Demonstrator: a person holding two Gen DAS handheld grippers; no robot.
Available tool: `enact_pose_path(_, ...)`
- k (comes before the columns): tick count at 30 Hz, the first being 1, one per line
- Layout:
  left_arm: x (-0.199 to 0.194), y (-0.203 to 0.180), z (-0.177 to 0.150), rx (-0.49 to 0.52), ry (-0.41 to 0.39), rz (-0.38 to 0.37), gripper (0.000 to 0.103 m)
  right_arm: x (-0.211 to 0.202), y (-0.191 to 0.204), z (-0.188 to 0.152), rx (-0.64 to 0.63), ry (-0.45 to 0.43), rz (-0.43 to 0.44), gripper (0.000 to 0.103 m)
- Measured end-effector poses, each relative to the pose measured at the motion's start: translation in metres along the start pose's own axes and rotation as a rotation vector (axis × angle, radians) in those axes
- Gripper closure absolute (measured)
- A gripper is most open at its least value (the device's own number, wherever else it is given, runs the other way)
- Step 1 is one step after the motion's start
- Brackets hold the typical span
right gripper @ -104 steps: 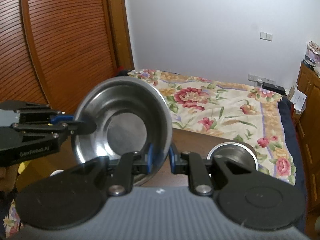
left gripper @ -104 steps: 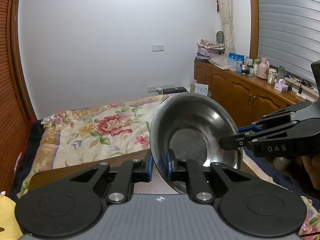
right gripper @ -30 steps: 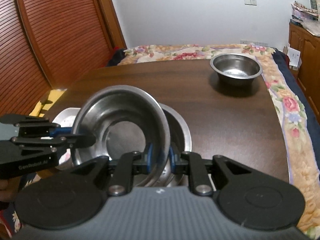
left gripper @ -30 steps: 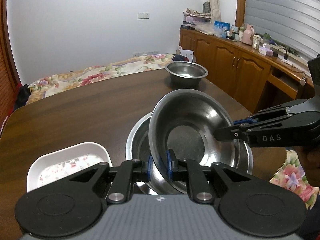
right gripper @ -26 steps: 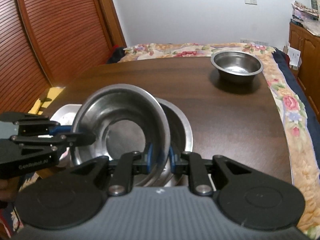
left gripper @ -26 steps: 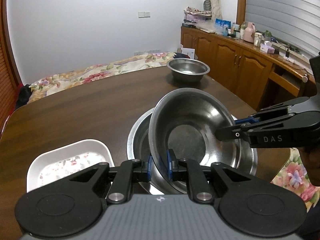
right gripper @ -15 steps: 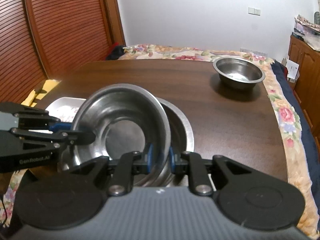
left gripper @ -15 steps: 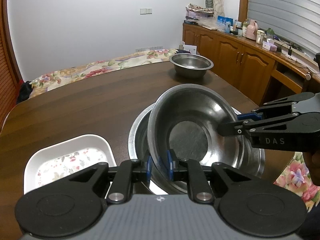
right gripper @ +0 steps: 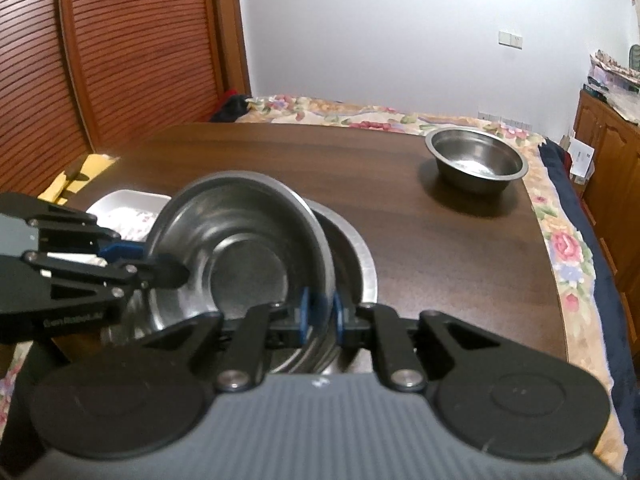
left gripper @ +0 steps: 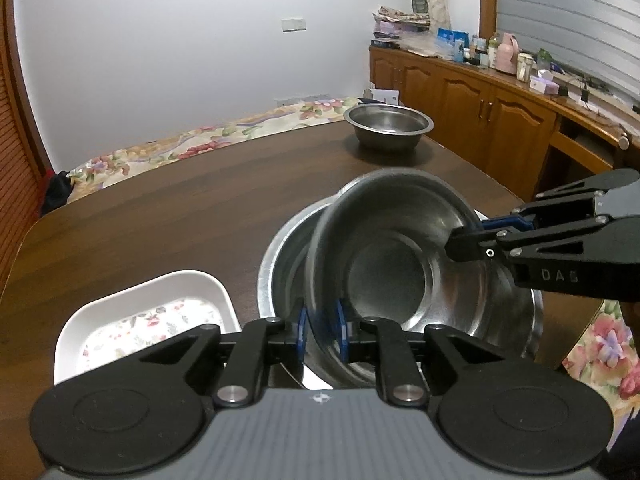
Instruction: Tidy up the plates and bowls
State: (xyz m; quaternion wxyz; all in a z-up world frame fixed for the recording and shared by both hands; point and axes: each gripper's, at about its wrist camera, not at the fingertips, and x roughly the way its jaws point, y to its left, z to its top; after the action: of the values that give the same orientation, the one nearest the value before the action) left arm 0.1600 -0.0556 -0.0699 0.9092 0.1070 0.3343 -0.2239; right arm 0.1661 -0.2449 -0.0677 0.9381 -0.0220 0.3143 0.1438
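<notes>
Plainly "DAS" on right gripper (left gripper: 466, 244), "GenRobot.AI" on left gripper (right gripper: 176, 274)

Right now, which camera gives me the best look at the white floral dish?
Left wrist view: the white floral dish shows most of its rim and patterned floor, beside the large steel bowl. In the right wrist view only a far corner shows, hidden behind the held bowl and the left gripper.

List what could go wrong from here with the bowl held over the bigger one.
1. The held bowl is tilted, pinched only at its rim by the left gripper and right gripper; it could slip and clang into the big bowl.
2. Released crooked, it may sit skewed instead of nesting.
3. The big bowl lies near the table edge and could get nudged off.
</notes>
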Motion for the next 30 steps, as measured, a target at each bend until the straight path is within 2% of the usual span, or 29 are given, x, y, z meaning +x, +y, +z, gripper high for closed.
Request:
enact_pose_path(5, 0.000, 0.000, -0.001, 0.011, -0.009, 0.013, 0.085, 0.001, 0.005, 0.000, -0.036, 0.002, -0.019, 0.091)
enact_pose_path(19, -0.022, 0.007, 0.000, -0.037, -0.069, 0.014, 0.086, 0.004, 0.013, 0.003, -0.071, 0.017, -0.046, 0.090)
enact_pose_path(30, -0.019, 0.006, -0.002, -0.022, -0.078, 0.041, 0.086, 0.006, 0.012, 0.005, -0.058, 0.017, -0.052, 0.090)
